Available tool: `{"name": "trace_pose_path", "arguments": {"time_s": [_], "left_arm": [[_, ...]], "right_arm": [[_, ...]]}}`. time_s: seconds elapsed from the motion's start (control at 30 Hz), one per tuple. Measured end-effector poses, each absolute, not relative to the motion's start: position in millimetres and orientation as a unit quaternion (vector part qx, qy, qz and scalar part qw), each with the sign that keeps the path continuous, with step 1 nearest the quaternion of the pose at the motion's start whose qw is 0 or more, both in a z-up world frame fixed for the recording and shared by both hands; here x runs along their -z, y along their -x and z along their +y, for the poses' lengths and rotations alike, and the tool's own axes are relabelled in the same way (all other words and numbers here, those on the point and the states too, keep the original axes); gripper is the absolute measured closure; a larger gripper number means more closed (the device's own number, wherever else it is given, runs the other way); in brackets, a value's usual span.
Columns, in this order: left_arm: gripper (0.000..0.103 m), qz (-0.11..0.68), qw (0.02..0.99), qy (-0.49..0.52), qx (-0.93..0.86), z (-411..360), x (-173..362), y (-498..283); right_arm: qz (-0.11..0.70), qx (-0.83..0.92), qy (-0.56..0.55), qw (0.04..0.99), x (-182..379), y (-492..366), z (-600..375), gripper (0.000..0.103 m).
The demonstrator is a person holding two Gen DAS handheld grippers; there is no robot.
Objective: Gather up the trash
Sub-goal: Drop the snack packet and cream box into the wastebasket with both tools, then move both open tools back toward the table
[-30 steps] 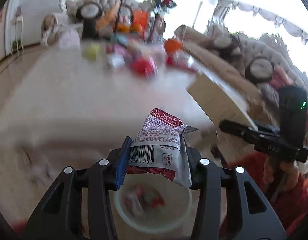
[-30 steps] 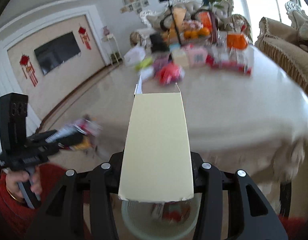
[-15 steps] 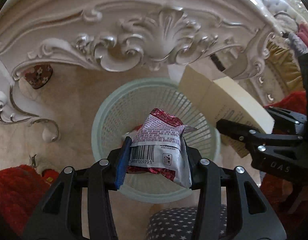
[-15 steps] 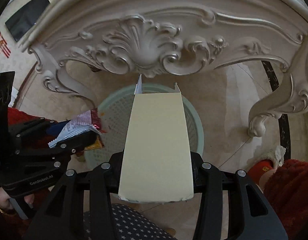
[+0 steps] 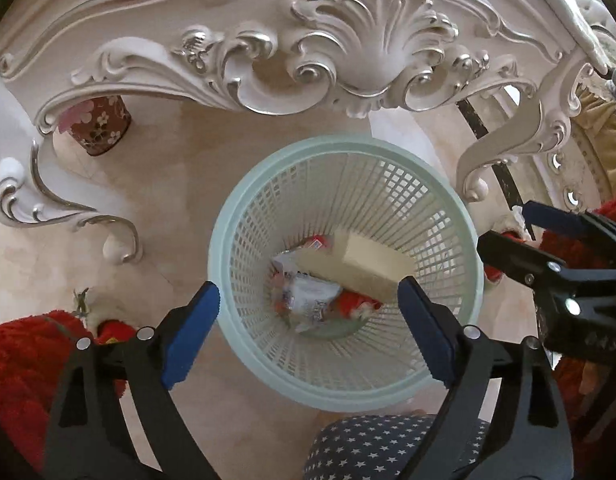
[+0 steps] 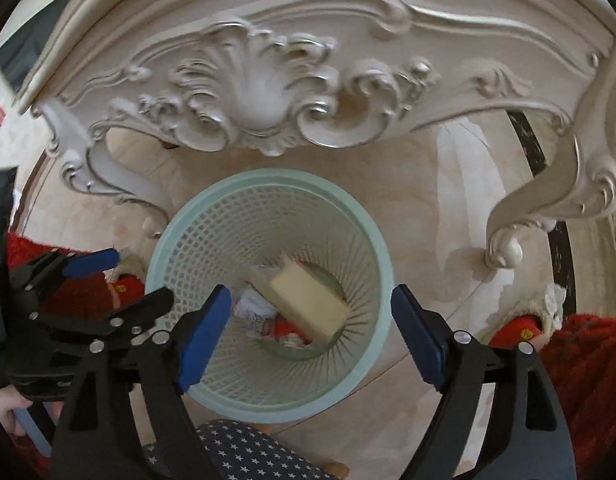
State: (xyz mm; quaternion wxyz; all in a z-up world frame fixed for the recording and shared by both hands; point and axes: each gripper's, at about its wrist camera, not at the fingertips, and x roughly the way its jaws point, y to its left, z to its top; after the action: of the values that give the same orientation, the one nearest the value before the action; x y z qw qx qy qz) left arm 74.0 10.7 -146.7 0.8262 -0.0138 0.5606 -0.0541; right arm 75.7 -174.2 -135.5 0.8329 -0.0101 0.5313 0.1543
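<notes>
A pale green mesh waste basket [image 5: 236, 248] [image 6: 372, 248] stands on the floor under the carved white table. Inside lie a beige cardboard box [image 5: 364, 264] [image 6: 308, 300] and a silver-and-red snack wrapper [image 5: 312, 296] [image 6: 256, 312] among other wrappers. My left gripper [image 5: 308, 328] is open and empty above the basket's near rim; it also shows in the right wrist view [image 6: 124, 280]. My right gripper [image 6: 308, 332] is open and empty above the basket; it also shows in the left wrist view [image 5: 520, 228].
The table's ornate carved apron [image 5: 348, 40] [image 6: 268, 100] and curled legs [image 5: 504, 148] [image 6: 528, 216] hang over the basket. A dark red flowered pot [image 5: 96, 124] stands on the floor at left. A star-patterned cushion [image 5: 380, 440] lies below the basket. Red sleeves [image 5: 24, 356] are at the sides.
Both grippers opened. The snack wrapper dropped from the left gripper and the beige box from the right gripper; both now lie in the basket.
</notes>
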Motion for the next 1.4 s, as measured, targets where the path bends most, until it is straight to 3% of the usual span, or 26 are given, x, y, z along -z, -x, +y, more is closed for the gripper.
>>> {"name": "trace_pose_path", "arguments": {"time_s": [0.47,0.7,0.87,1.1,1.27,1.4], "left_arm": [[0.015,0.558,0.828,0.002,0.055,8.6,146.2,-72.4],[0.015,0.539,0.841,-0.013,0.041,10.0,133.8,-65.7],[0.015,0.460,0.886,-0.010,0.046,16.9,82.3,-45.6],[0.015,0.381,0.923,0.011,0.054,37.5,-7.9,-49.6],[0.015,0.334,0.938,-0.043,0.081,50.3,-71.0,-125.1],[0.015,0.343,0.931,-0.090,0.086,50.4,-92.7,-209.4]], "right_arm": [[0.544,-0.144,0.015,0.827,141.1,-76.4,-173.9,0.025],[0.501,-0.163,0.011,0.850,113.5,-63.4,-177.1,0.025],[0.397,-0.168,0.033,0.902,59.8,-38.5,-183.8,0.025],[0.332,-0.203,-0.011,0.921,-4.3,-48.1,-205.4,0.025],[0.276,-0.228,0.007,0.934,-58.4,-107.5,-198.8,0.025],[0.270,-0.232,0.043,0.933,-81.2,-187.1,-171.8,0.025]]}}
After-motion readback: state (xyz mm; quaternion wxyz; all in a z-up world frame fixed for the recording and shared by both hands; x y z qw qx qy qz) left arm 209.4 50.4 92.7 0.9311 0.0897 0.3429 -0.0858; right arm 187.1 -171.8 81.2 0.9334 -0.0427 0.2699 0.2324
